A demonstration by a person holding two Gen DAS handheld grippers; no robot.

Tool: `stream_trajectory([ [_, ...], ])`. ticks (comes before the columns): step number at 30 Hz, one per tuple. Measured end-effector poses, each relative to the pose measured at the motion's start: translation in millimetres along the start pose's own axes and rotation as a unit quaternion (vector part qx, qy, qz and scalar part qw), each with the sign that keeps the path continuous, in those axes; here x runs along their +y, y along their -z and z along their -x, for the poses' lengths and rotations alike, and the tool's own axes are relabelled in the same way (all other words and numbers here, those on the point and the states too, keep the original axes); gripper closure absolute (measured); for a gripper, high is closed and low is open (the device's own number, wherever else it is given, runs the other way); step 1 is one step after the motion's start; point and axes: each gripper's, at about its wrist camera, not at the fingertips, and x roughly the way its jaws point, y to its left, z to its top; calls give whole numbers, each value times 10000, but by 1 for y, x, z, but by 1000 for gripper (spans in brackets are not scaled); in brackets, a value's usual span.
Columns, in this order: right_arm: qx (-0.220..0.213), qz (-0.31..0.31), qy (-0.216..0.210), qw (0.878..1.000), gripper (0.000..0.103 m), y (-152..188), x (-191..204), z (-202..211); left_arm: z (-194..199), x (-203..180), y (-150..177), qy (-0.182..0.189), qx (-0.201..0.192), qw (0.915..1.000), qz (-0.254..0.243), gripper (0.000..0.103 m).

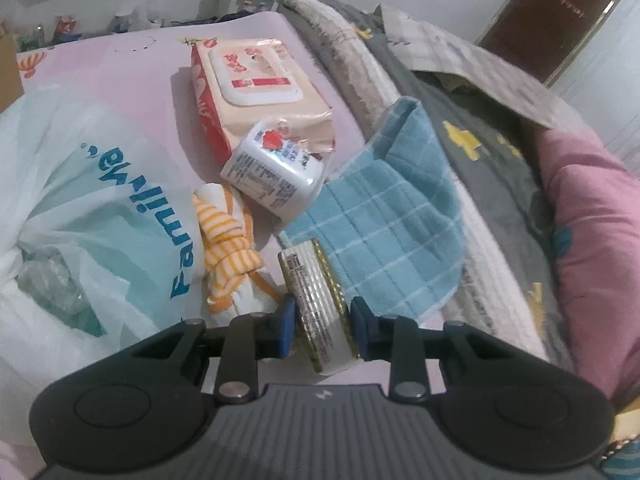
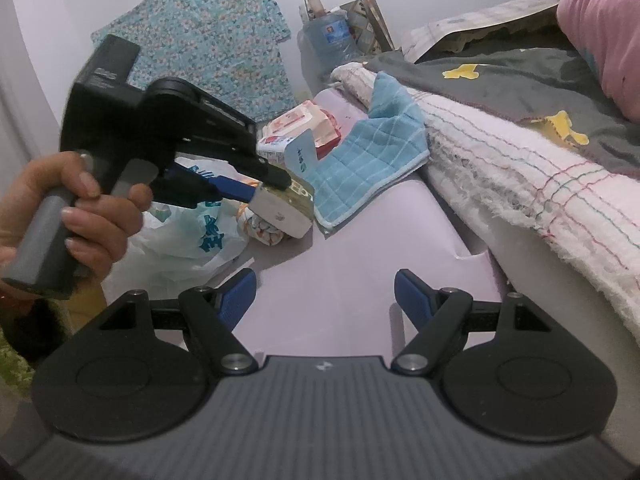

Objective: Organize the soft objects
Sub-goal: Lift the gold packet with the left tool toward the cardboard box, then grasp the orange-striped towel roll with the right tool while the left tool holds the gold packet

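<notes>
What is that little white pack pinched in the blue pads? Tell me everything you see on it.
The pack is a small, flat white packet with fine print, a barcode and gold-trimmed edges, wrapped in glossy film. It stands on edge, tilted, clamped between the blue pads of the left hand-held gripper. It sits just over the pink sheet, beside the striped cloth and blue towel; whether it touches them is unclear.

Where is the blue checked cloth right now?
In the left wrist view, the blue checked cloth lies right of centre on the pink surface, draped against the bedding's edge, beside the white bottle.
</notes>
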Motion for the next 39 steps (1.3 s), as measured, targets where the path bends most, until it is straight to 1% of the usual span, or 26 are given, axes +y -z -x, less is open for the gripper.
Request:
stream_trajectory([
  [6,-11,50,-44,10000,27,-3,6,-4,27,-2,1,357,-285,9989,-84,74],
  [10,14,69,-76,9999,27,-2,11,-7,40,1,0,585,-360,9976,-8,77],
  [12,6,85,-79,9999,27,-4,12,-9,50,4,1,679,-465,9966,21,77],
  [17,0,125,-125,9998,27,-9,15,-16,75,14,5,755,-805,9939,85,77],
  [20,2,229,-191,9996,27,-17,20,-24,87,22,6,754,-928,9926,202,77],
  [23,-6,401,-314,9987,28,-31,28,-38,102,32,8,721,-1121,9905,332,77],
  [27,78,736,-426,9964,31,-55,41,-66,118,45,12,675,-1288,9883,467,77],
  [30,348,881,-567,9939,35,-68,47,-91,127,55,13,579,-1395,9870,545,77],
  [34,703,1083,-666,9894,36,-80,55,-120,131,66,12,306,-1488,9869,542,77],
  [39,1093,1106,-803,9846,39,-87,63,-153,131,85,10,243,-1472,9861,729,77],
])
